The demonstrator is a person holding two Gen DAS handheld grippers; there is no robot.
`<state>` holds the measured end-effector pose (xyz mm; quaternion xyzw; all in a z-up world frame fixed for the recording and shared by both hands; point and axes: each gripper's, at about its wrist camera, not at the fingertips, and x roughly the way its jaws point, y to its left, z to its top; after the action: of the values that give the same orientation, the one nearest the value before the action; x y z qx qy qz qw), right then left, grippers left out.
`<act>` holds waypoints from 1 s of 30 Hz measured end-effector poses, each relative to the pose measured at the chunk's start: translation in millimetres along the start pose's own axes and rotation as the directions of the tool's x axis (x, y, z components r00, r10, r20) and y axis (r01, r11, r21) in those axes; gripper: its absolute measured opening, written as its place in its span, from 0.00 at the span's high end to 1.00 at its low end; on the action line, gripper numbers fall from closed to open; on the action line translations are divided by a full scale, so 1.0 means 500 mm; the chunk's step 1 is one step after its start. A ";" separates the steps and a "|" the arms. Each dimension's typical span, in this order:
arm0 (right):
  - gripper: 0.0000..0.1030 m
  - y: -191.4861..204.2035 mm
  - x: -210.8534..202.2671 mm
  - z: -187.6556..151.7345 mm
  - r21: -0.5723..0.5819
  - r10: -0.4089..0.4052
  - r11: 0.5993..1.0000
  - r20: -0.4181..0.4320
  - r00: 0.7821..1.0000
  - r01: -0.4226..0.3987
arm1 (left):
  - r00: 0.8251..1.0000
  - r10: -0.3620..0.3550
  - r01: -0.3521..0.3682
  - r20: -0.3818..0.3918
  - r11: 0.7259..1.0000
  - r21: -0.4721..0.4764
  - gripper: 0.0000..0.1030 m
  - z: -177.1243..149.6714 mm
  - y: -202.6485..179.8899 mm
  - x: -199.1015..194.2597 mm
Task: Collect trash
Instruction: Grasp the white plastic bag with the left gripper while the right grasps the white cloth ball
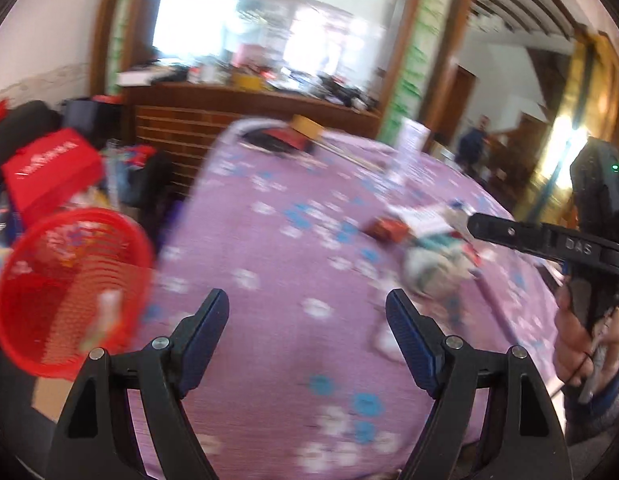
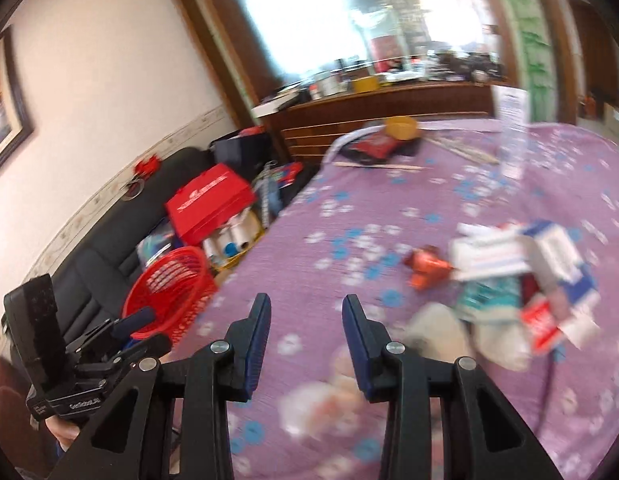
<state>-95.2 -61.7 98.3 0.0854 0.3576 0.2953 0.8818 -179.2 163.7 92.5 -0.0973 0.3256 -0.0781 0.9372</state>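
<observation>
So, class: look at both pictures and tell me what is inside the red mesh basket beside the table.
The red mesh basket holds at least one pale, blurred scrap against its near wall. Motion blur hides what it is, and the right wrist view shows only the basket's outside, so the bottom stays unseen.

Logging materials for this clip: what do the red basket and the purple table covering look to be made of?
The red basket looks like moulded plastic with a slight sheen; its wall is an open ribbed lattice you can see through. The table covering looks like matte woven cloth, printed with white and blue flowers; fine thread lines show near the camera, though blur leaves the fibre open.
</observation>
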 end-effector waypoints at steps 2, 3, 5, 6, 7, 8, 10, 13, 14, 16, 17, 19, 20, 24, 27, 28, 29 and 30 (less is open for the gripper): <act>0.60 -0.044 -0.020 -0.015 0.042 -0.028 0.999 0.005 1.000 0.027 | 0.999 -0.043 0.044 -0.030 0.999 0.016 0.22 -0.007 -0.036 0.023; 0.60 -0.067 -0.029 -0.024 0.066 -0.036 0.997 0.002 0.999 0.036 | 0.996 -0.064 0.066 -0.055 0.997 0.033 0.22 -0.012 -0.059 0.038; 0.60 -0.102 -0.037 -0.042 0.106 -0.044 0.993 -0.009 0.999 0.044 | 0.994 -0.073 0.078 -0.080 0.995 0.066 0.22 -0.025 -0.091 0.058; 0.60 -0.113 -0.041 -0.048 0.117 -0.045 0.992 -0.012 0.999 0.047 | 0.993 -0.073 0.081 -0.094 0.993 0.082 0.22 -0.028 -0.107 0.070; 0.60 -0.126 -0.041 -0.056 0.131 -0.050 0.990 -0.020 0.999 0.052 | 0.992 -0.075 0.085 -0.106 0.992 0.093 0.22 -0.031 -0.121 0.081; 0.60 -0.136 -0.044 -0.062 0.135 -0.051 0.989 -0.023 0.998 0.054 | 0.990 -0.080 0.092 -0.120 0.991 0.098 0.22 -0.034 -0.134 0.093; 0.60 -0.147 -0.043 -0.069 0.139 -0.052 0.989 -0.029 0.998 0.056 | 0.986 -0.084 0.100 -0.142 0.989 0.107 0.22 -0.036 -0.150 0.115; 0.60 -0.152 -0.035 -0.073 0.132 -0.061 0.989 -0.039 0.997 0.066 | 0.985 -0.055 0.076 -0.165 0.989 0.124 0.22 -0.041 -0.167 0.145; 0.60 -0.154 -0.031 -0.072 0.125 -0.063 0.990 -0.043 0.997 0.068 | 0.984 -0.044 0.066 -0.170 0.989 0.129 0.22 -0.040 -0.170 0.158; 0.57 -0.153 -0.018 -0.068 0.109 -0.069 0.991 -0.050 0.996 0.074 | 0.981 -0.019 0.044 -0.191 0.991 0.127 0.22 -0.039 -0.173 0.184; 0.56 -0.152 -0.010 -0.066 0.103 -0.072 0.992 -0.055 0.996 0.078 | 0.980 -0.022 0.048 -0.196 0.991 0.128 0.22 -0.038 -0.175 0.195; 0.53 -0.148 0.006 -0.061 0.087 -0.074 0.993 -0.064 0.995 0.079 | 0.977 0.003 0.027 -0.213 0.990 0.137 0.24 -0.036 -0.179 0.220; 0.52 -0.148 0.013 -0.059 0.080 -0.075 0.994 -0.070 0.995 0.081 | 0.976 0.000 0.030 -0.219 0.991 0.134 0.27 -0.034 -0.180 0.228; 0.47 -0.141 0.043 -0.054 0.037 -0.089 0.995 -0.090 0.992 0.093 | 0.971 0.012 0.022 -0.237 0.990 0.138 0.45 -0.034 -0.180 0.259; 0.46 -0.138 0.068 -0.051 0.012 -0.101 0.995 -0.112 0.989 0.103 | 0.967 -0.002 0.033 -0.255 0.992 0.119 0.60 -0.040 -0.170 0.277; 0.46 -0.137 0.075 -0.050 0.002 -0.109 0.994 -0.117 0.987 0.110 | 0.969 -0.003 0.034 -0.247 0.992 0.121 0.60 -0.042 -0.169 0.274; 0.46 -0.137 0.082 -0.050 -0.008 -0.124 0.992 -0.119 0.985 0.124 | 0.970 -0.001 0.032 -0.242 0.992 0.124 0.63 -0.043 -0.169 0.273; 0.46 -0.138 0.088 -0.049 -0.015 -0.135 0.991 -0.122 0.983 0.134 | 0.972 0.001 0.029 -0.234 0.992 0.125 0.63 -0.043 -0.168 0.272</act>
<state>-55.1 -93.5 29.8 0.0396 0.4152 0.2408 0.8764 -94.3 51.0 14.6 -0.0298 0.4272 -0.1160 0.8962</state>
